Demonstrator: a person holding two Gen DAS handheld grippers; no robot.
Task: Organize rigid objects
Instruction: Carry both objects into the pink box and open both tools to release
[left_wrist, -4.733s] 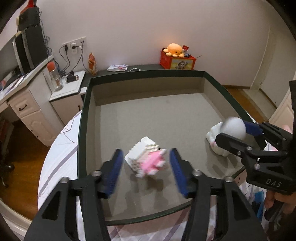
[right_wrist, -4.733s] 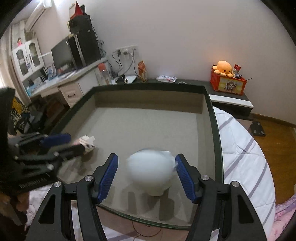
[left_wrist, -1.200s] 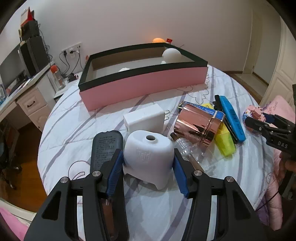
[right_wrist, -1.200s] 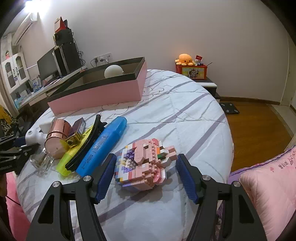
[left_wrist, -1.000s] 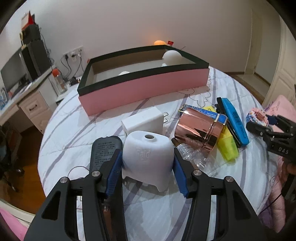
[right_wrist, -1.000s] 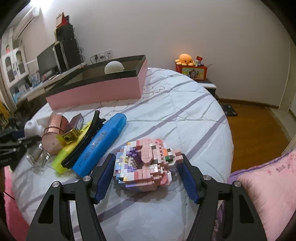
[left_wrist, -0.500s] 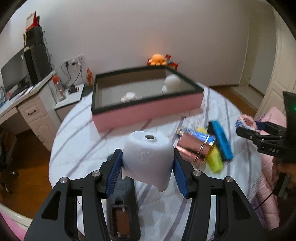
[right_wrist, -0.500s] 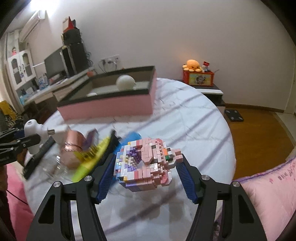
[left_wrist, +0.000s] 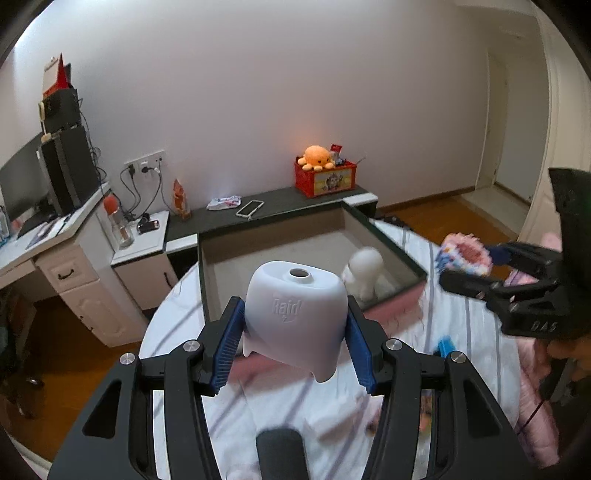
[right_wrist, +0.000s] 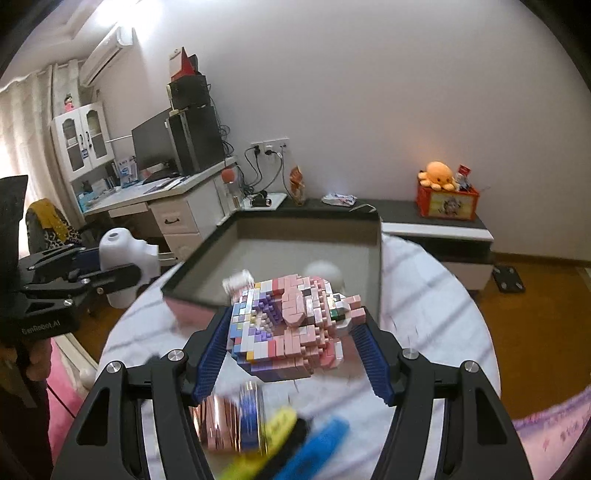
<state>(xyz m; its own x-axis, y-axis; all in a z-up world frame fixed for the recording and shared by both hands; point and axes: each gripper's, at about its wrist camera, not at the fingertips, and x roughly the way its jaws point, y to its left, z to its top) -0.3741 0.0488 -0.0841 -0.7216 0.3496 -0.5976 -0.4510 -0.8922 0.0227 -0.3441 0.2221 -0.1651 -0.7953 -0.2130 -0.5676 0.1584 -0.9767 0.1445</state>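
Left hand-held gripper (left_wrist: 293, 345): blue pads pinch the sides of a white plastic Raid device (left_wrist: 297, 319), hole on top facing up. Device is lifted clear of the striped bedspread (left_wrist: 332, 417), in front of the near wall of the pink box (left_wrist: 388, 301).

Right hand-held gripper (right_wrist: 291, 352): pads press on both sides of a pink and lilac brick-built figure (right_wrist: 291, 328), also in the air above the bedspread. In the left wrist view the same figure (left_wrist: 465, 258) sits between the right gripper's fingers just beside the box's right rim.

Box: open top, dark rim, grey floor. A white round-headed figurine (left_wrist: 364, 271) stands inside near the right wall; a small white and pink item (right_wrist: 240, 282) lies near the front wall, blurred.

On the bedspread below the right gripper, all blurred: rose-gold cylinder (right_wrist: 221, 424), yellow item (right_wrist: 280, 424), blue item (right_wrist: 317, 450). A black remote (left_wrist: 282, 454) lies below the left gripper.
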